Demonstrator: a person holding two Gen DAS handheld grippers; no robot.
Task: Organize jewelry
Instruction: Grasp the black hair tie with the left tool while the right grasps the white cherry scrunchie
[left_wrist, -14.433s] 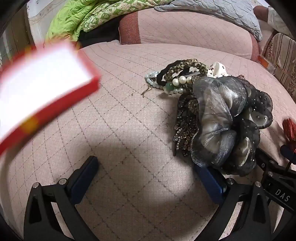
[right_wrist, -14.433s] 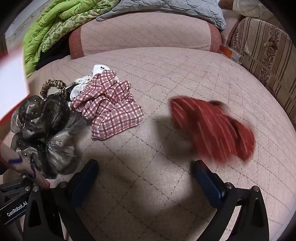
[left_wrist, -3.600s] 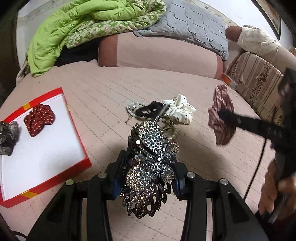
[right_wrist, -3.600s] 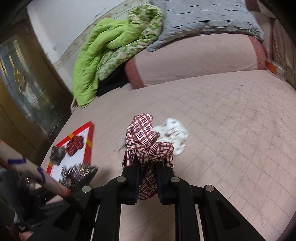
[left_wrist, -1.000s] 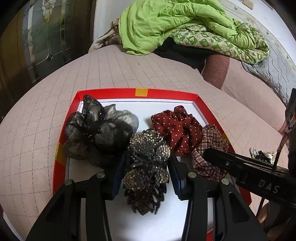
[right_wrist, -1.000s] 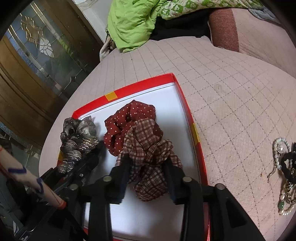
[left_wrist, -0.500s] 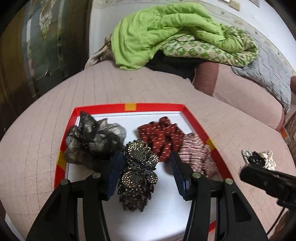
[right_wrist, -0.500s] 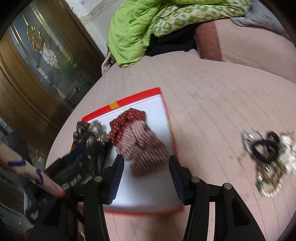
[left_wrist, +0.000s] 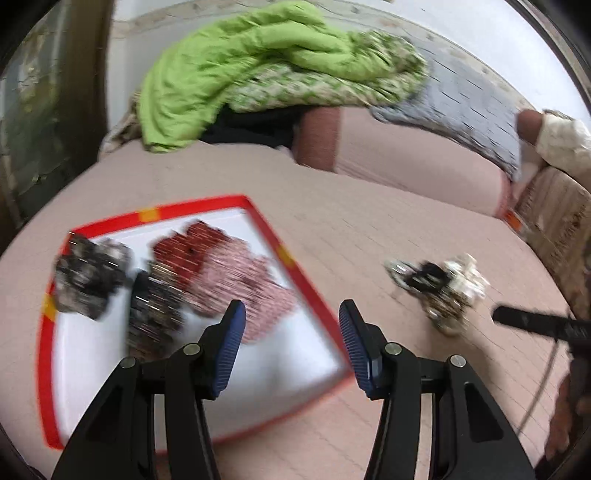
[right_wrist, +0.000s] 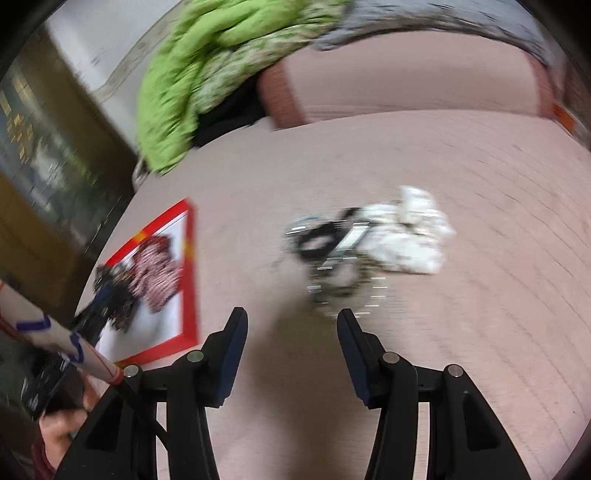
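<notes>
Two grippers, both empty, jaws spread wide. The left gripper (left_wrist: 290, 325) hangs over the lower right corner of the tray (left_wrist: 266, 221), which fills the left half of its frame. Four pieces lie in the tray's upper part, all blurred: a grey scrunchie (left_wrist: 90, 275), a rhinestone clip (left_wrist: 155, 314), a red scrunchie (left_wrist: 188, 251) and a plaid scrunchie (left_wrist: 243, 288).

What remains to sort is the pile (right_wrist: 354, 247) on the pink bedspread (right_wrist: 461, 332): a white scrunchie (right_wrist: 410, 236), a black band (right_wrist: 317, 236) and what look like beaded strands, tangled and too smeared to separate by eye.

In the right wrist frame the pile sits just above the right gripper (right_wrist: 291, 328), slightly right of centre, nearly in line with the open jaws, its long axis running left to right across the frame and so roughly parallel to the gap between the fingers. In the left wrist frame the same pile (left_wrist: 439, 288) lies well off to the right of the fingers, with the right tool's black finger (left_wrist: 539, 325) coming in at the right edge near it.

By my reading, the right gripper is the nearer and better aimed; a short forward reach would bring the pile's lower edge between its jaws. The left would have to swing right across the bedspread first. Tray and pile lie well apart, tray at left centre of the right frame.
</notes>
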